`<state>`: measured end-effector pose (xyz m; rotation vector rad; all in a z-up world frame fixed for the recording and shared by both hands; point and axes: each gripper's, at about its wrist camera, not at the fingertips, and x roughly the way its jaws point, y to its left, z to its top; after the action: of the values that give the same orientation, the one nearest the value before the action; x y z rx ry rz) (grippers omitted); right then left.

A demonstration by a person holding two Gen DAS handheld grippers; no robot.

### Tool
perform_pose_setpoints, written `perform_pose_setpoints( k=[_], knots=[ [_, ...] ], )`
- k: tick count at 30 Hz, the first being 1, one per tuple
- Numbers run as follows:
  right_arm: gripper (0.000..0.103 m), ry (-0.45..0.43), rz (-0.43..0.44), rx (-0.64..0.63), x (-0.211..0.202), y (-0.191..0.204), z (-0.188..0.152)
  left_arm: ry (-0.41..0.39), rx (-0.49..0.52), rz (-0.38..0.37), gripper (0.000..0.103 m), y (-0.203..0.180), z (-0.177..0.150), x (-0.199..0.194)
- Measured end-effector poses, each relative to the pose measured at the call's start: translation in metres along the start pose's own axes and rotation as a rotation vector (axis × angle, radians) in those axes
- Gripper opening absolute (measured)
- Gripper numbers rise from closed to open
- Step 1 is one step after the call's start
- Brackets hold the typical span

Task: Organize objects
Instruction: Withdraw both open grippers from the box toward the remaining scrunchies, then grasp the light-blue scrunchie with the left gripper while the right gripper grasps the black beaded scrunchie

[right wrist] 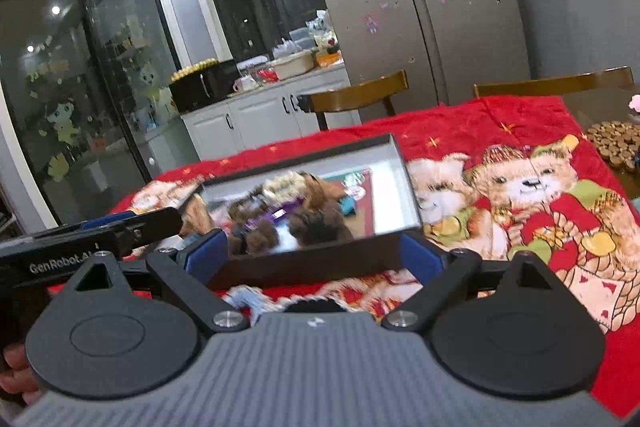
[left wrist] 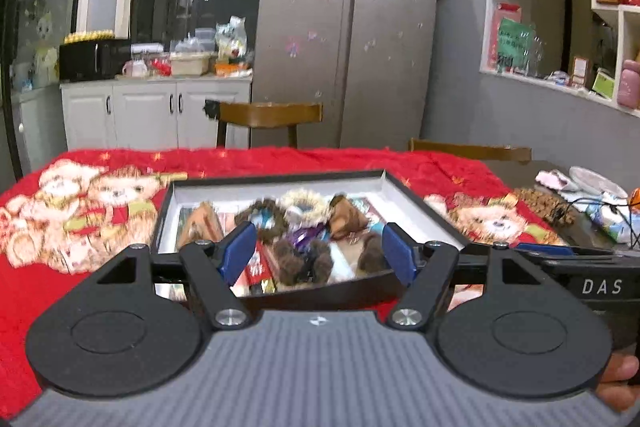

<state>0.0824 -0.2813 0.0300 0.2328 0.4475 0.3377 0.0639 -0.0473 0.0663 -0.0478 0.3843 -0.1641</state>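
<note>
Both grippers sit nearest the lens, jaws spread wide and nothing between the pads: left gripper (left wrist: 320, 251) hangs just short of the tray's near wall, right gripper (right wrist: 314, 253) frames that same wall with a blue pad (right wrist: 208, 253) off each end of it. Neither one touches or holds anything, as far as the blurred frames show. Straight ahead of both tools lies the black tray (left wrist: 276, 179) with a white lining, resting on the red bear-print blanket (left wrist: 60, 267). It is packed with fuzzy scrunchies (left wrist: 304, 203), a brown plush piece (left wrist: 348, 215) and flat snack packets (left wrist: 260, 267), all smeared by motion so exact items are hard to tell. Risks, as a judgement: the contents are heaped and overlapping, so closing on one scrunchie could drag a neighbour out with it; soft fuzzy loops may slip from flat pads or snag; a low approach could catch the near wall and shove or tip the tray on the soft, rumpled blanket. The two tools are also close side by side, the left one's body showing at the left edge of the right view, so they could knock together reaching for the same spot. Pose: both tools angle slightly downward toward the tray, the right view rolled a little; fingers (left wrist: 620, 379) grip the handle at lower right. Beyond the tray stand wooden chairs (left wrist: 268, 115) and a fridge (left wrist: 348, 27).
</note>
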Motion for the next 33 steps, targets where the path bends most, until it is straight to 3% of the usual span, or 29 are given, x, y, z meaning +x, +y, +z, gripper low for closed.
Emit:
perform_pose_setpoints(
  k=[7, 17, 22, 25, 33],
  knots=[
    [0.097, 0.072, -0.020, -0.015, 0.018, -0.008, -0.016, 0.096, 0.034, 0.039, 0.074, -0.002, -0.023, 0.028],
    [0.096, 0.100, 0.000, -0.030, 0.020, -0.006, -0.024, 0.136, 0.093, 0.038, 0.074, -0.015, -0.046, 0.036],
    [0.093, 0.138, 0.021, -0.028, 0.023, -0.008, -0.028, 0.194, 0.059, 0.032, 0.074, -0.012, -0.052, 0.041],
    [0.092, 0.141, 0.029, -0.037, 0.022, -0.006, -0.029, 0.223, 0.038, 0.009, 0.069, -0.010, -0.056, 0.044],
    [0.082, 0.160, 0.023, -0.048, 0.026, -0.004, -0.032, 0.217, 0.035, 0.008, 0.066, -0.011, -0.060, 0.045]
  ],
)
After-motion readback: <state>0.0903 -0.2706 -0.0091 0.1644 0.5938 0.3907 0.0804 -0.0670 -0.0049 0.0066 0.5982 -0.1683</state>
